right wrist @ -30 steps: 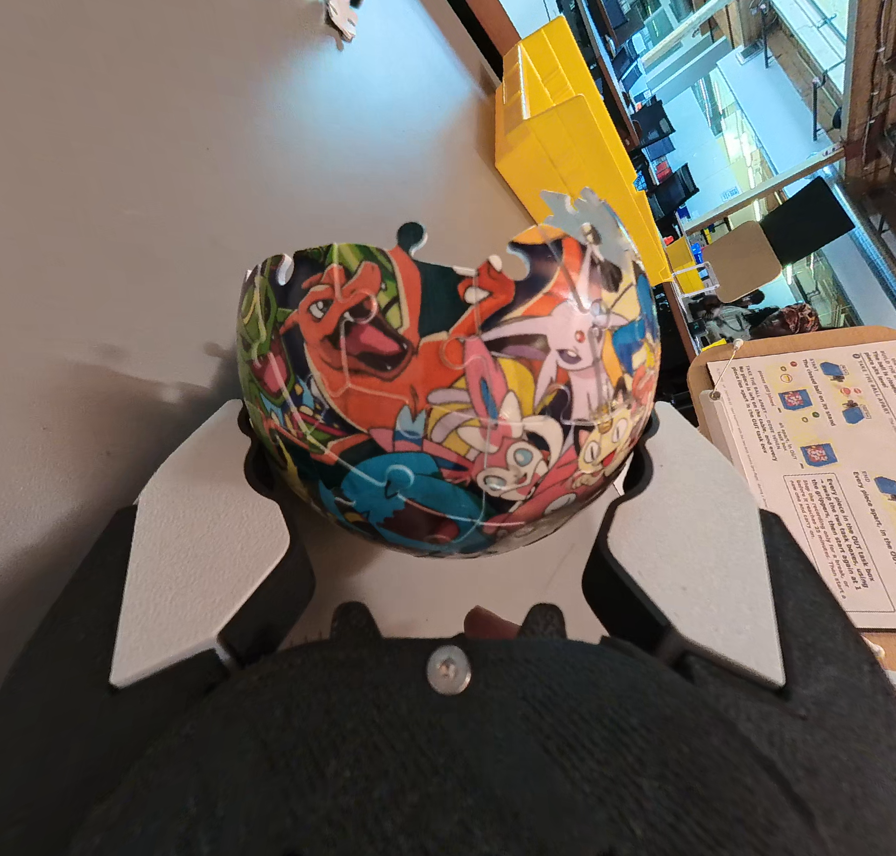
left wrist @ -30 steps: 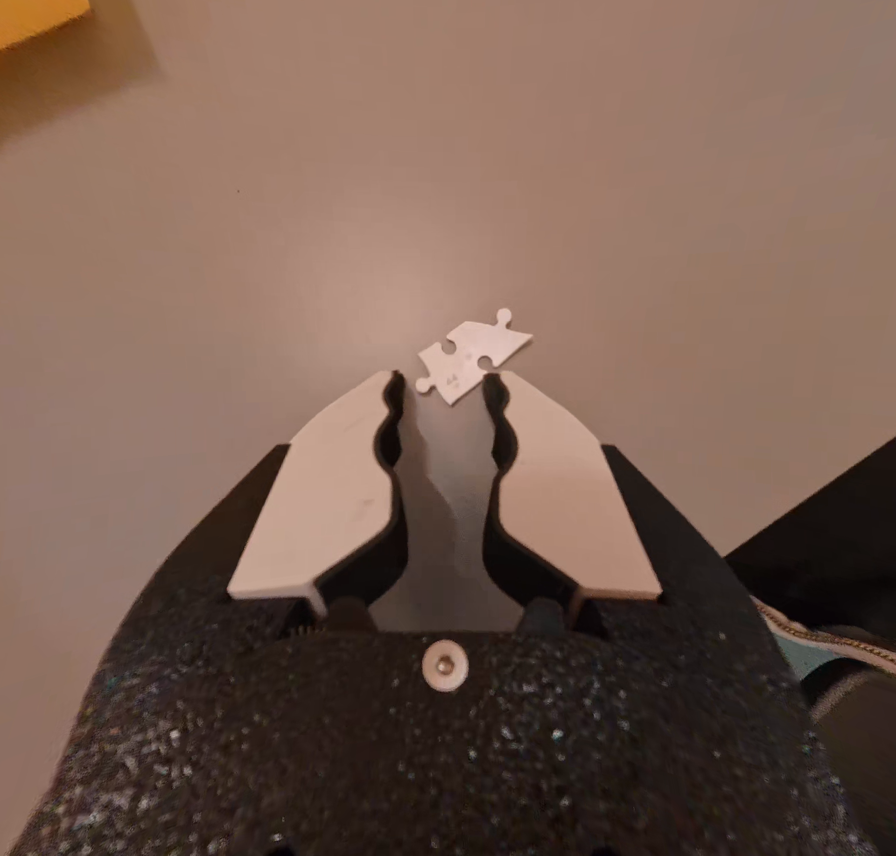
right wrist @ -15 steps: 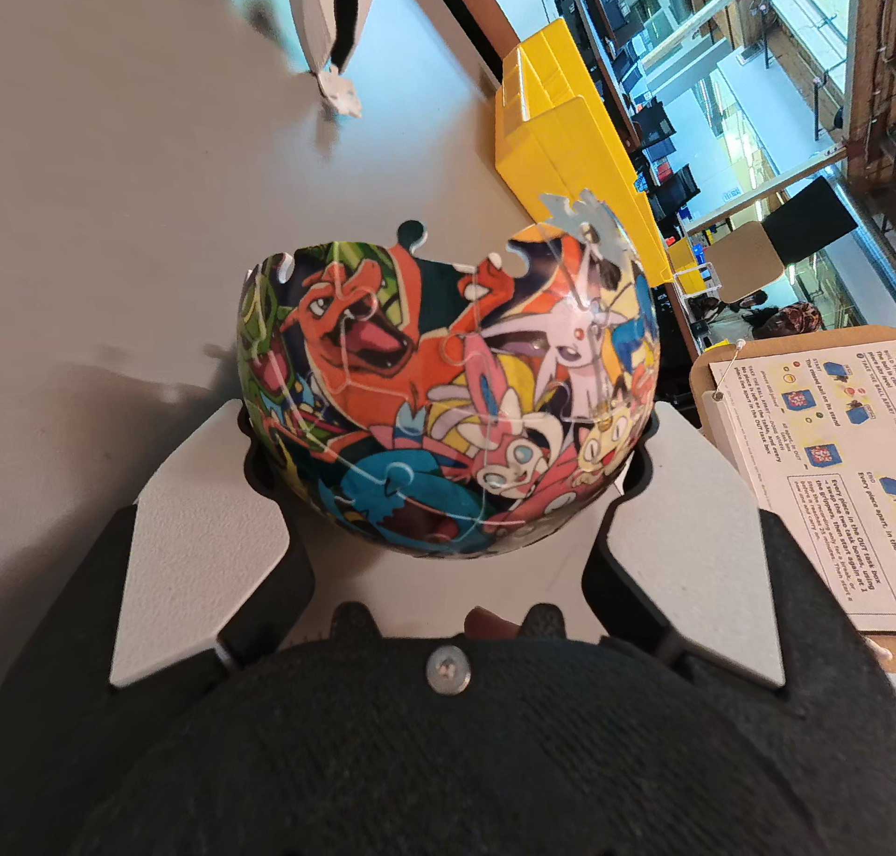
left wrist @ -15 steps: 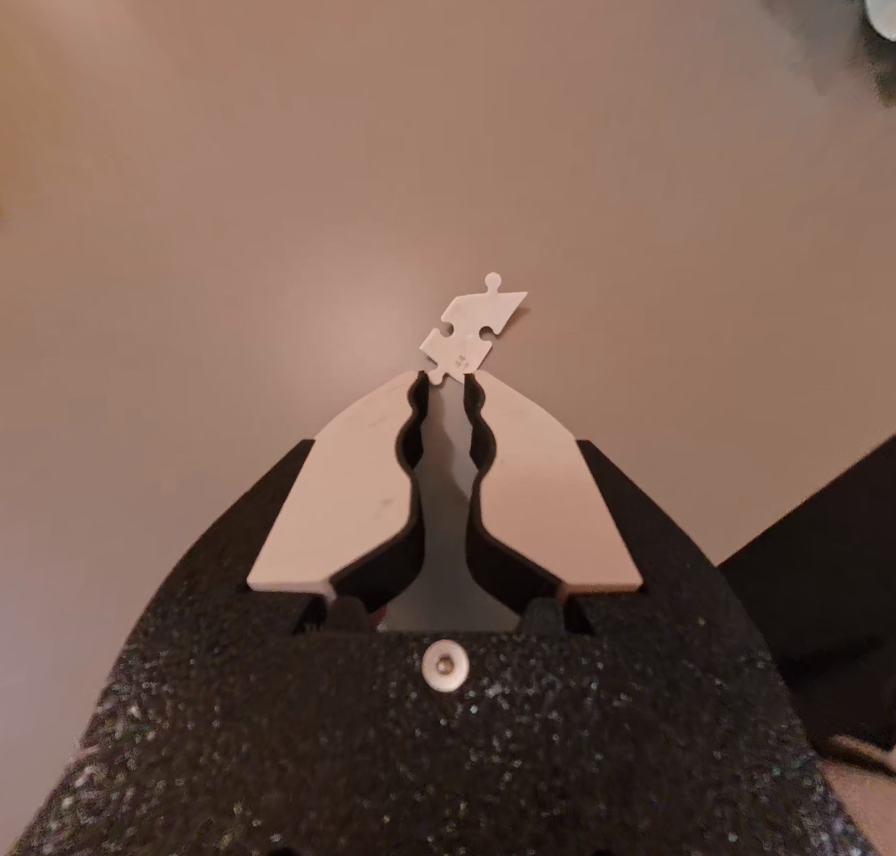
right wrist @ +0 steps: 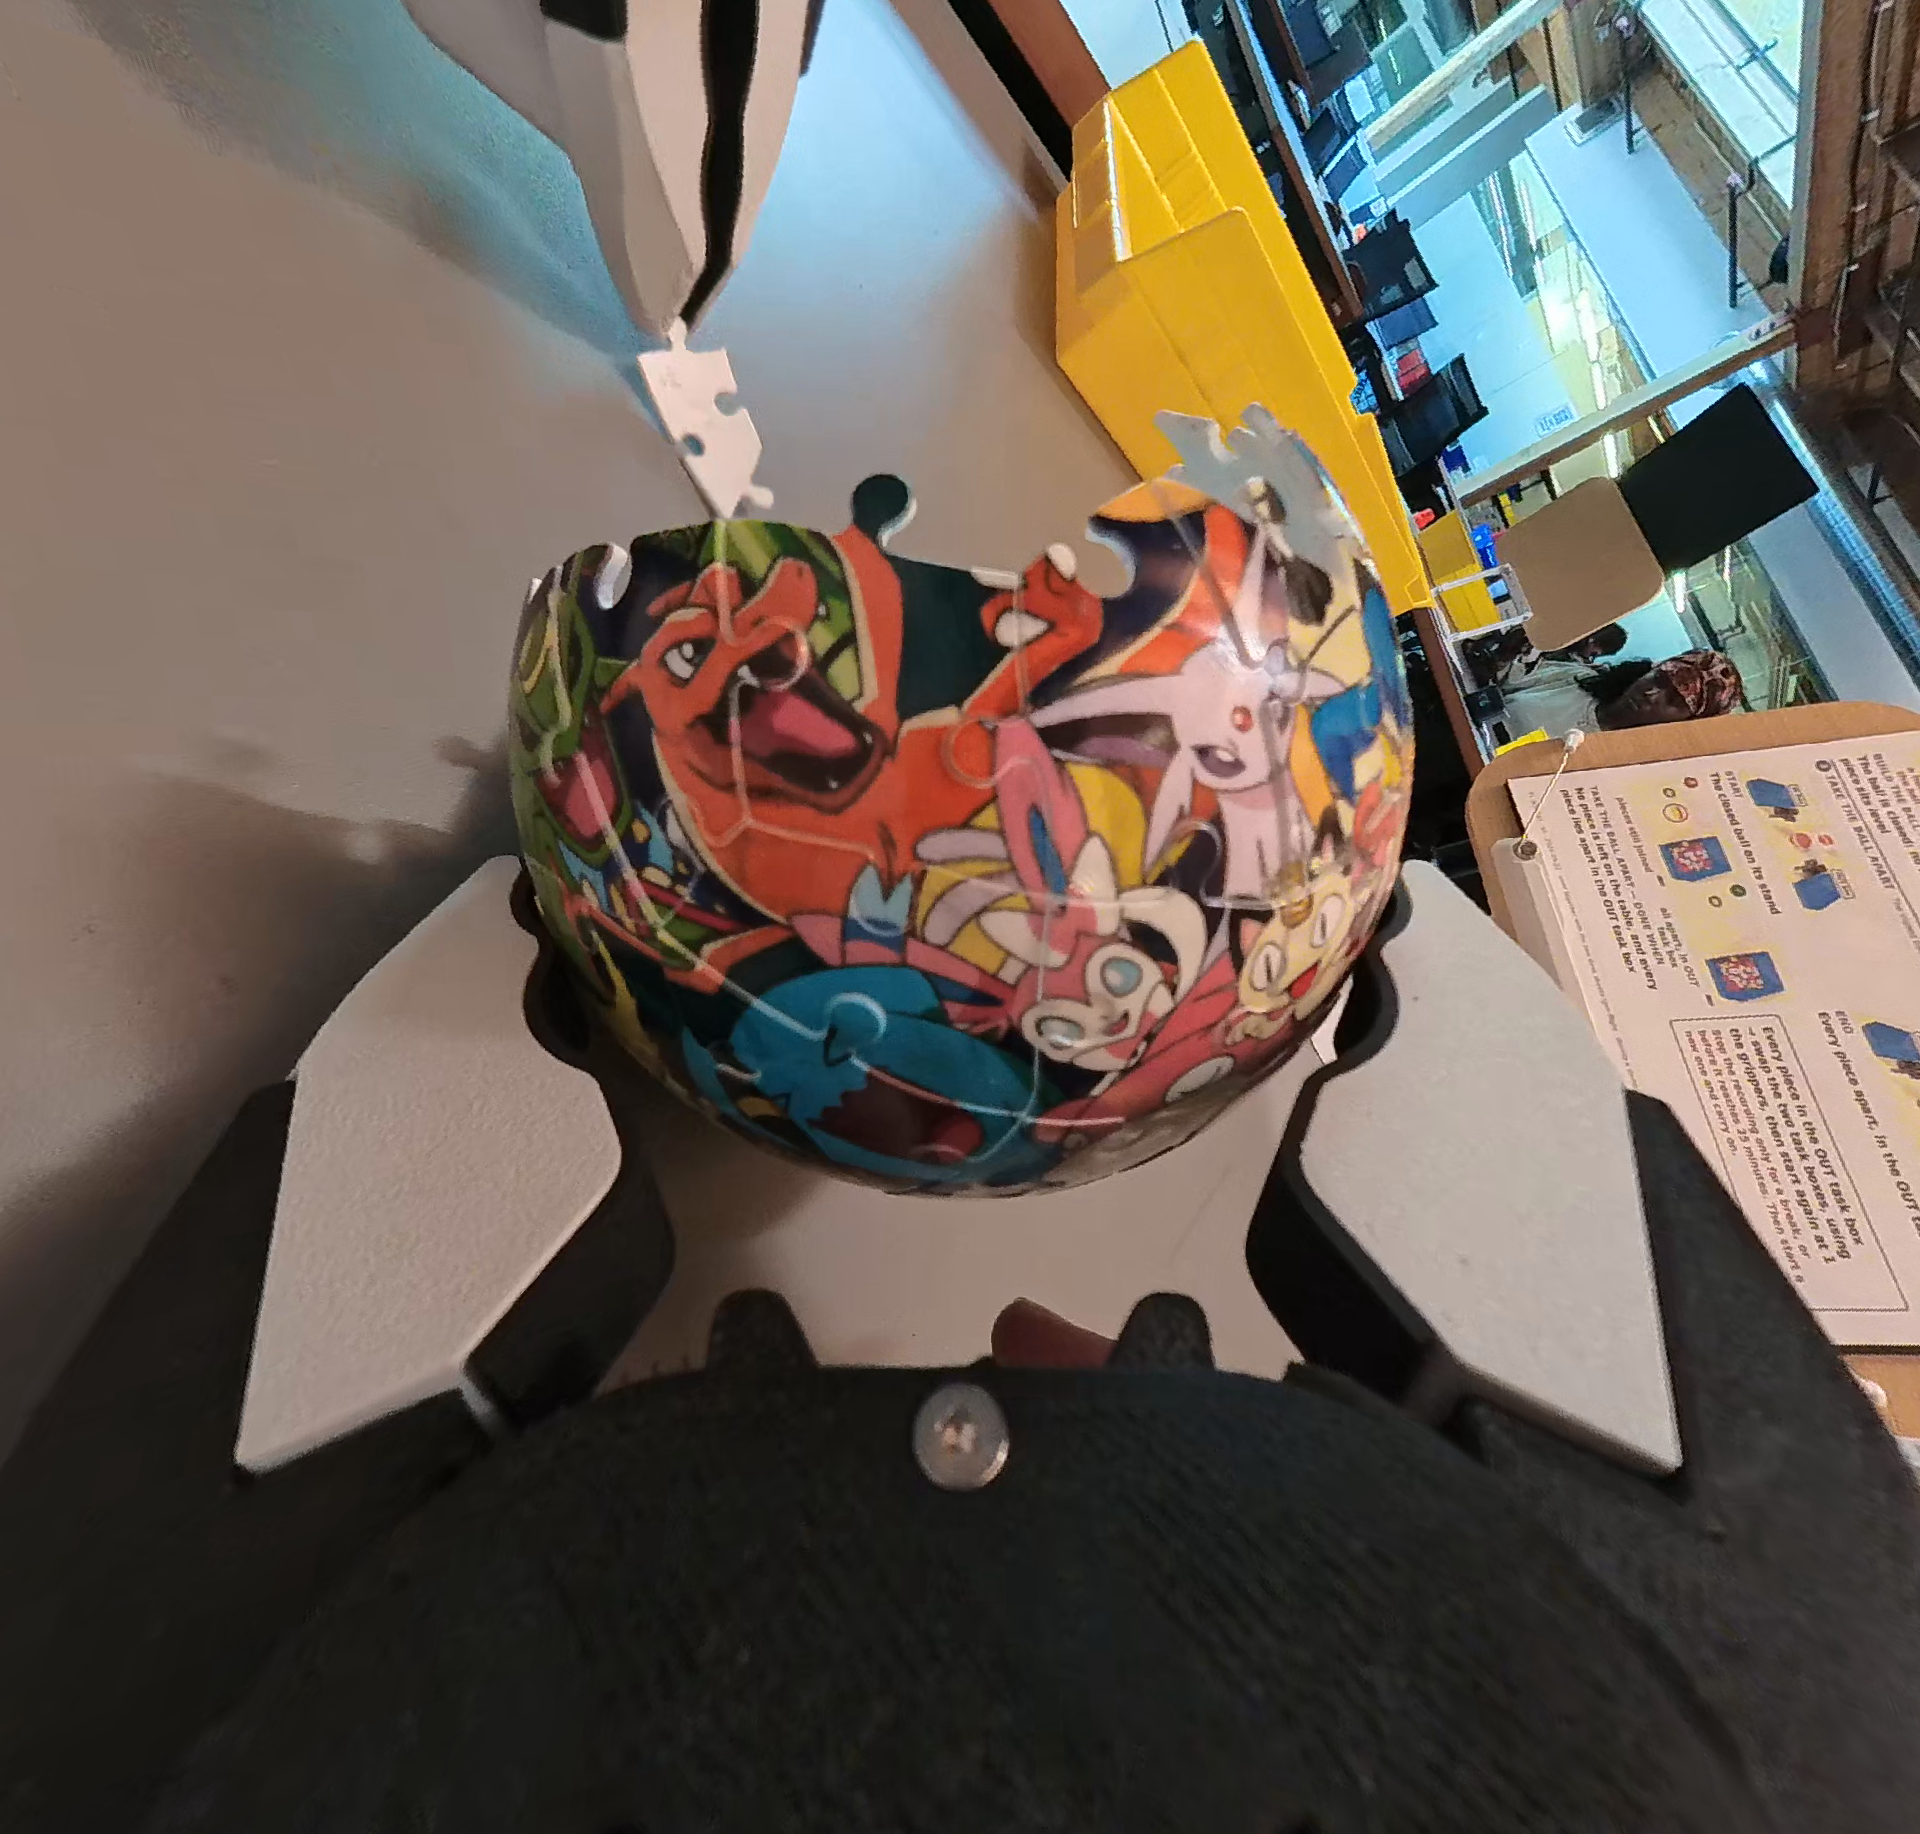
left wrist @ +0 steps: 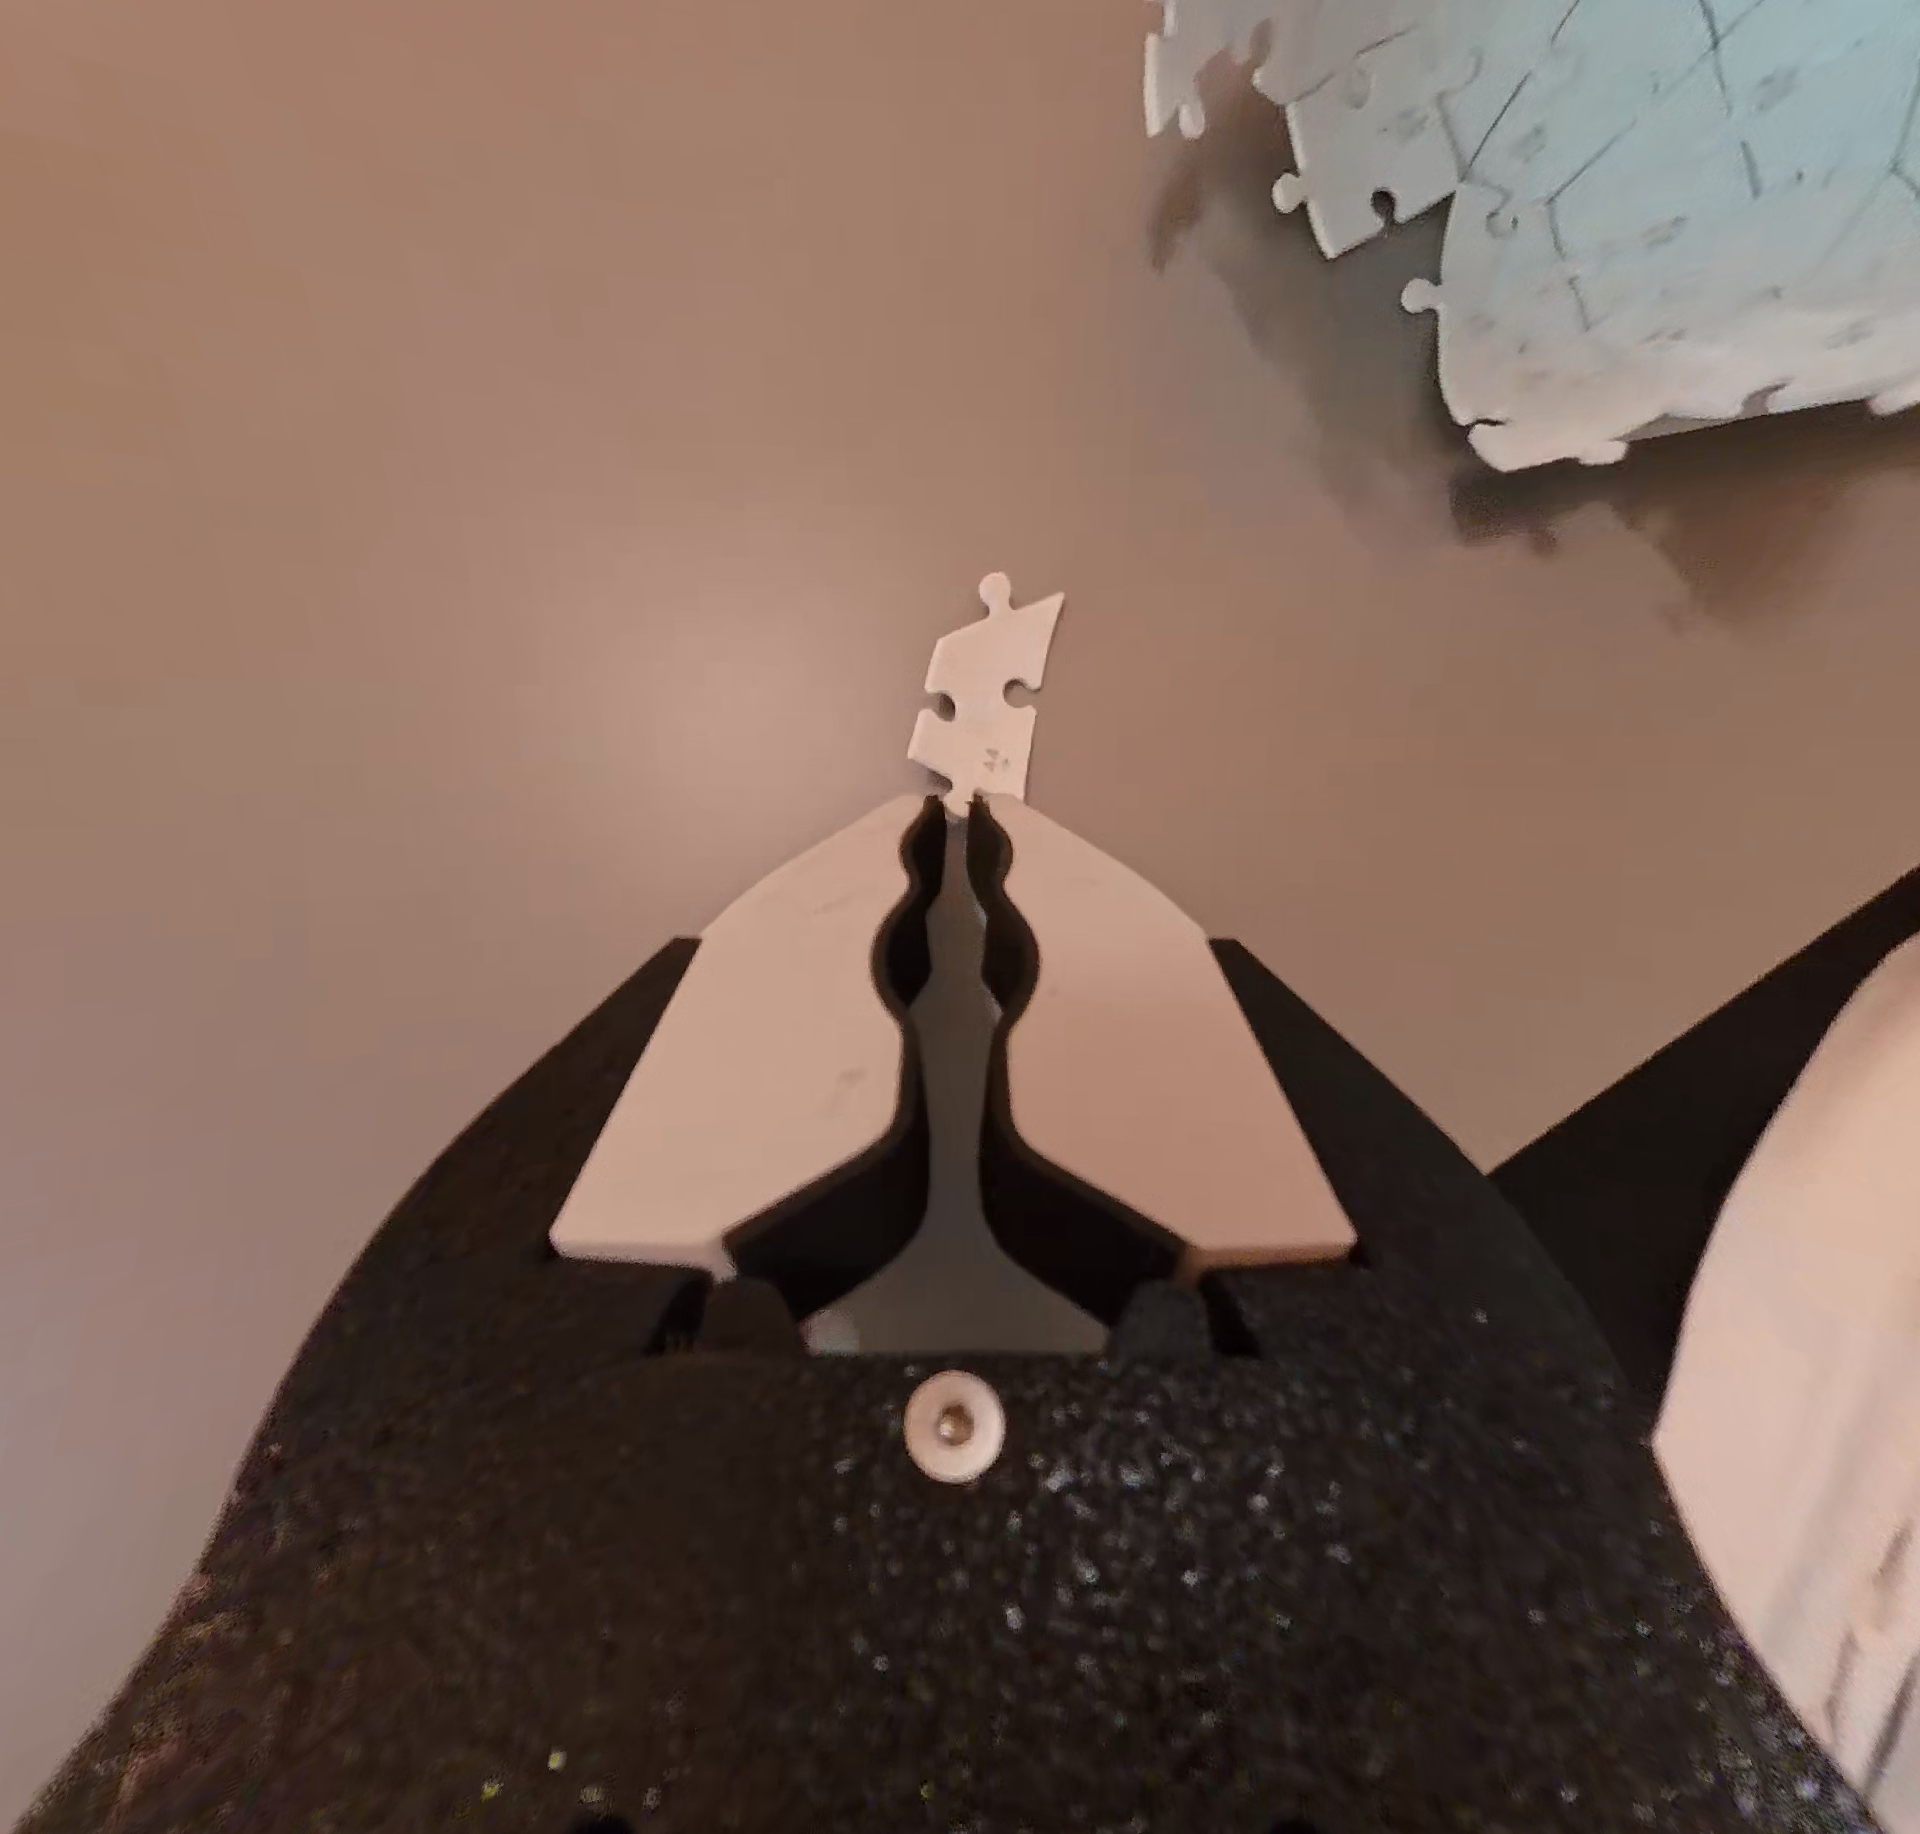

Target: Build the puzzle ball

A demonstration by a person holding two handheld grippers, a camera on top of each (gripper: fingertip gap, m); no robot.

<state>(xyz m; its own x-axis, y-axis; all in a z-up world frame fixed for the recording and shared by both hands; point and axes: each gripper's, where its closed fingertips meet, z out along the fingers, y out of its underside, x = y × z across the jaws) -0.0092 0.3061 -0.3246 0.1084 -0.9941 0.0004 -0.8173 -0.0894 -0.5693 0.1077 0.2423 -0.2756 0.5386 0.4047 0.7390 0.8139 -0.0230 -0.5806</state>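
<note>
Only the right wrist view shows the printed outside of the ball (right wrist: 956, 828), an open half shell cradled between the wide-spread fingers of the right gripper (right wrist: 956, 953), rim upward. The left wrist view shows its plain white inside (left wrist: 1662, 174), cut off at the corner. The left gripper (left wrist: 958, 810) is nearly closed, pinching a white piece (left wrist: 987, 693) by one tab; the piece's long axis runs straight out from the tips. From the right it (right wrist: 704, 423) points down at the rim, whether touching I cannot tell. Yellow bins (right wrist: 1195, 278) and a sheet (right wrist: 1714, 1005) lie beyond on the table (right wrist: 260, 641).
</note>
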